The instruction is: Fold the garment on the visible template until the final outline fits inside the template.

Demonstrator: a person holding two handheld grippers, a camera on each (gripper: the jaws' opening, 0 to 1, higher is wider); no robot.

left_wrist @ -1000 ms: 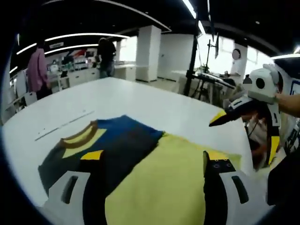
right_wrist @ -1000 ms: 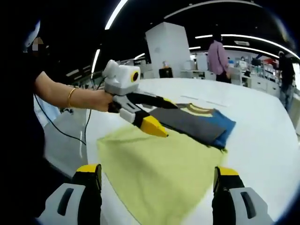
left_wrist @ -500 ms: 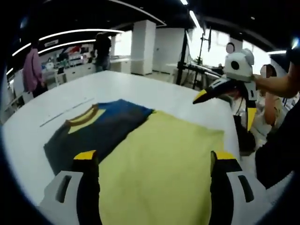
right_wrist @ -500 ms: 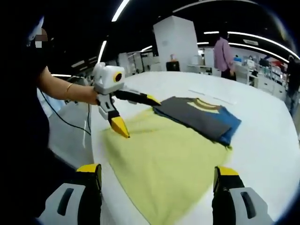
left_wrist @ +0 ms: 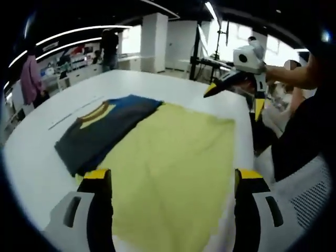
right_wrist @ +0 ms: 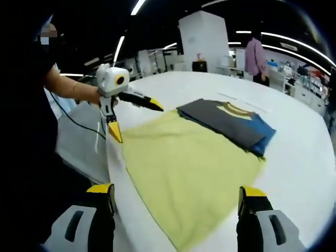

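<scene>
A folded garment (left_wrist: 100, 131), dark grey and blue with a yellow collar, lies flat on the white table (left_wrist: 31, 168), its edge against a large yellow template cloth (left_wrist: 173, 157). My left gripper (left_wrist: 173, 181) hovers open over the cloth's near edge, holding nothing. My right gripper (left_wrist: 233, 102) comes in from the upper right, open, above the cloth's far corner. In the right gripper view the garment (right_wrist: 231, 123) lies beyond the yellow cloth (right_wrist: 189, 163). There my right gripper (right_wrist: 176, 197) is open and my left gripper (right_wrist: 136, 122) hangs open over the cloth's left corner.
The table edge (right_wrist: 113, 173) runs close along the cloth. A mesh chair (left_wrist: 310, 194) stands off the table beside a person's dark clothing. People (left_wrist: 30, 81) stand by counters far behind. A thin line (left_wrist: 68, 118) marks the table past the garment.
Both grippers have drawn back from the garment, so the cloth shows more fully. In the right gripper view the left gripper has swung out toward the cloth's corner. The garment lies still.
</scene>
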